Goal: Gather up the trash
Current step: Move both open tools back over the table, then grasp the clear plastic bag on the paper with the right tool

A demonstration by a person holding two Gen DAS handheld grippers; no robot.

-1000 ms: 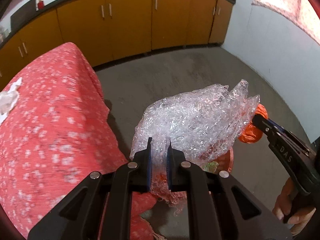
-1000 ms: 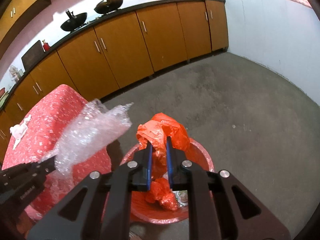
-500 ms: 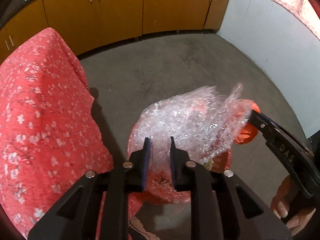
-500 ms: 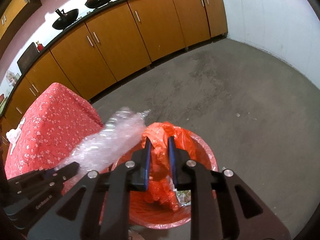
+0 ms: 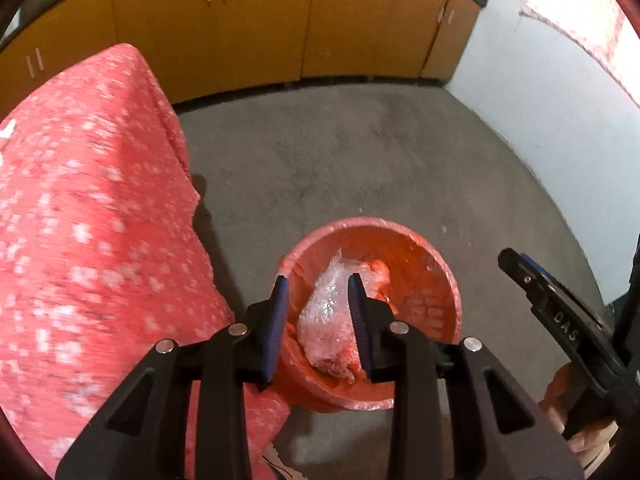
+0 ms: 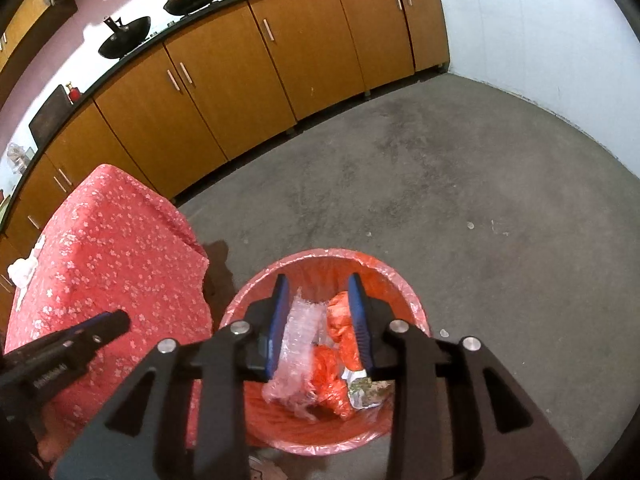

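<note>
Both your left gripper and right gripper have just been opening, jaws parted and empty, above the bin at lower centre, so the wrap and bag lie inside.

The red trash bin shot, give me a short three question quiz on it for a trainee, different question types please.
1. True or false: the clear crumpled bubble wrap lies inside the round red plastic-lined trash bin.
2. Multiple choice: what lies beside the bubble wrap in the bin? A) a crumpled orange plastic bag B) a glass bottle C) a folded newspaper
3. Fill in: the left tool and the right tool, both above the bin, grip ____.

Key:
1. True.
2. A, the crumpled orange plastic bag.
3. Nothing; both sets of jaws have just been opening and stand apart, with the trash seen between them lying down in the bin.
</note>
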